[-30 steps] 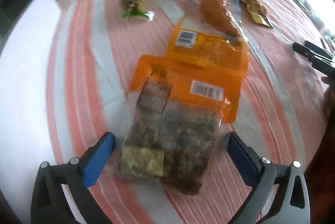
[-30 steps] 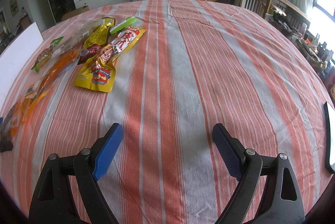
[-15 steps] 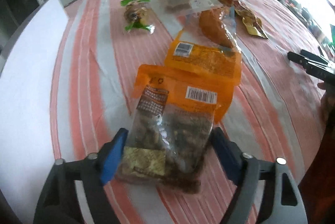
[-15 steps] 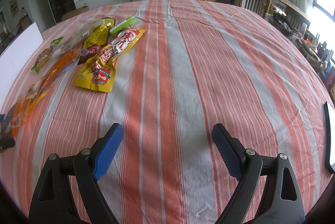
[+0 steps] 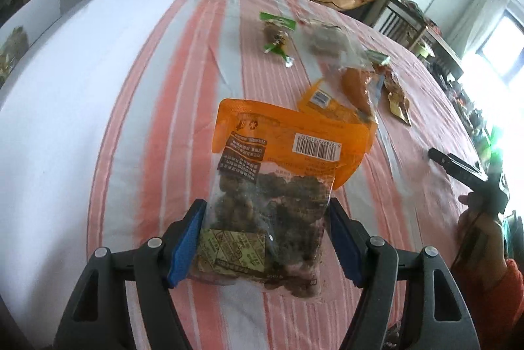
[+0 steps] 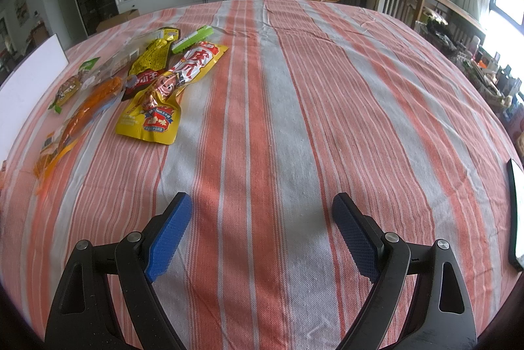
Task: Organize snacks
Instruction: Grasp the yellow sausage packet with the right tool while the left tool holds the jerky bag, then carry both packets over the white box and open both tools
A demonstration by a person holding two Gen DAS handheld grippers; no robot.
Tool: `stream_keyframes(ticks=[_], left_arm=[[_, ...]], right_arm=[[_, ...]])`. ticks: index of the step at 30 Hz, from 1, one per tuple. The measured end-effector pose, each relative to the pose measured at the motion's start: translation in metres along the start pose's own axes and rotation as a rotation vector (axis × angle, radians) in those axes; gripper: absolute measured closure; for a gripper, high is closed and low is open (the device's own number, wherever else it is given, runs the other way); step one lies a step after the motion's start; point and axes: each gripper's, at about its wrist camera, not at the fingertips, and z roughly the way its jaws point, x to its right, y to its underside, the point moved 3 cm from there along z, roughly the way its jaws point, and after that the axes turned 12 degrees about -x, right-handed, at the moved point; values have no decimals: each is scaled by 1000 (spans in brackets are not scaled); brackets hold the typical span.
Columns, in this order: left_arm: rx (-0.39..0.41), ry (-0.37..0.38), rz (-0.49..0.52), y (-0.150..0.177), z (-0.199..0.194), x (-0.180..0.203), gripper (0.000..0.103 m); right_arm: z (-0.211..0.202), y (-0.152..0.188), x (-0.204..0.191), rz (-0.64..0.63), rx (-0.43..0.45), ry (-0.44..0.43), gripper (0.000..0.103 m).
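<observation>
My left gripper (image 5: 265, 235) is closing both pads onto the clear lower half of the orange-topped snack bag (image 5: 278, 186) near the table's (image 5: 203, 62) left edge; it's light, crinkly, slippery, so I'd squeeze the lumpy middle, right gripper (image 6: 262, 229) wide open, empty.

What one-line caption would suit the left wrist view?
Left hand-held gripper closing on an orange-topped snack bag above a striped tablecloth, other snacks scattered beyond.
</observation>
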Motion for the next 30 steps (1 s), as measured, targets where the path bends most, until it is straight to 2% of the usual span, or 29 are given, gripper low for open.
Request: stream_keyframes(ticks=[10, 12, 13, 15, 17, 19, 20, 21, 24, 25, 26, 27, 29, 30], left_arm=[[48, 34, -22, -3, -8, -3, 32], [58, 32, -21, -4, -11, -3, 32], [62, 32, -21, -5, -13, -3, 32], [72, 33, -26, -6, -15, -5, 32], [81, 43, -37, -7, -16, -6, 32], [88, 49, -45, -8, -18, -7, 32], [94, 53, -51, -8, -20, -8, 32], [100, 59, -59, -8, -23, -8, 32], [120, 67, -72, -7, -32, -10, 32], [128, 65, -69, -7, -36, -9, 32], [136, 68, -65, -5, -40, -9, 32], [139, 73, -62, -5, -42, -8, 32], [152, 88, -52, -4, -49, -6, 32], [156, 95, -50, -4, -51, -6, 32]], right_arm=[[0, 0, 1, 3, 2, -1, 13], [-2, -1, 4, 37, 4, -26, 15], [-4, -4, 10, 85, -3, -69, 15], [-10, -22, 27, 243, -3, -214, 15], [-13, -54, 29, 326, -23, -268, 13], [-7, -88, 12, 294, -77, -299, 14], [-1, -104, 0, 255, -109, -297, 17], [8, -123, -17, 208, -143, -264, 17], [38, -148, -50, 133, -240, -142, 17], [50, -150, -60, 123, -283, -120, 22], [59, -149, -66, 110, -315, -107, 51], [64, -148, -68, 104, -338, -108, 53], [57, -144, -62, 141, -313, -134, 70], [52, -141, -54, 167, -303, -157, 71]])
